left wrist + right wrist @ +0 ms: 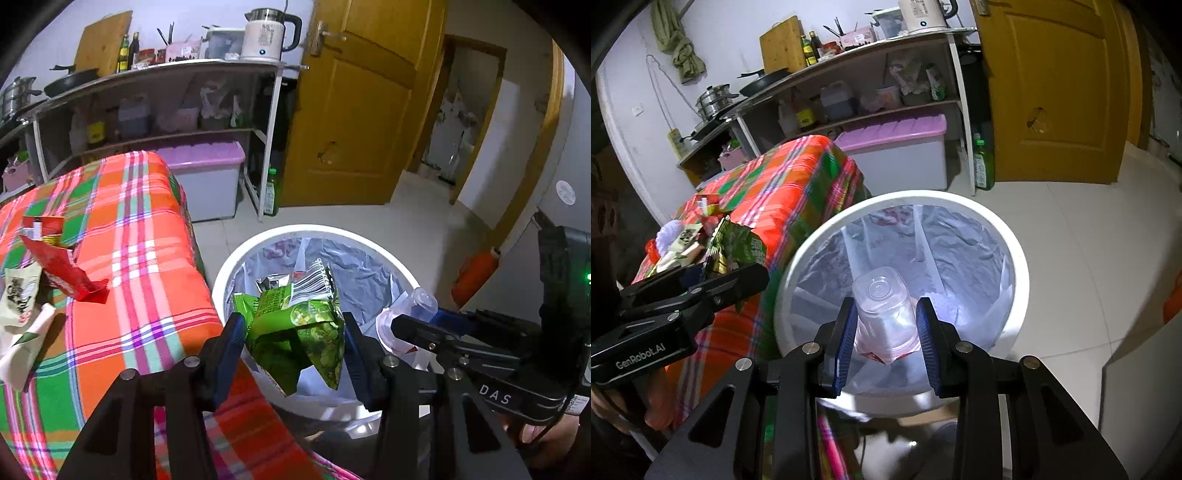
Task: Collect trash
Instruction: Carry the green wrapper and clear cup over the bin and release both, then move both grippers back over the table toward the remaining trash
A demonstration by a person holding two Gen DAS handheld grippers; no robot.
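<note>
A white trash bin [236, 254] [1019, 258] lined with a clear bag stands on the floor beside the plaid-covered table [147, 221] [798, 177]. My left gripper [295, 332] is shut on a crumpled green snack bag [299, 325] [738, 251], which hangs over the bin's near rim. My right gripper [886, 317] is shut on a clear plastic bottle [882, 314] [406, 310], held bottom-forward over the bin's mouth. More wrappers lie on the cloth: a red one [59, 266], a pale printed packet [18, 299], and a small heap [687, 240].
A metal kitchen rack [162, 107] with a kettle [266, 33], pans and bottles stands behind the table. A purple-lidded storage box [210, 177] sits on the floor under it. A wooden door [354, 103] is open at the right, and pale tiled floor surrounds the bin.
</note>
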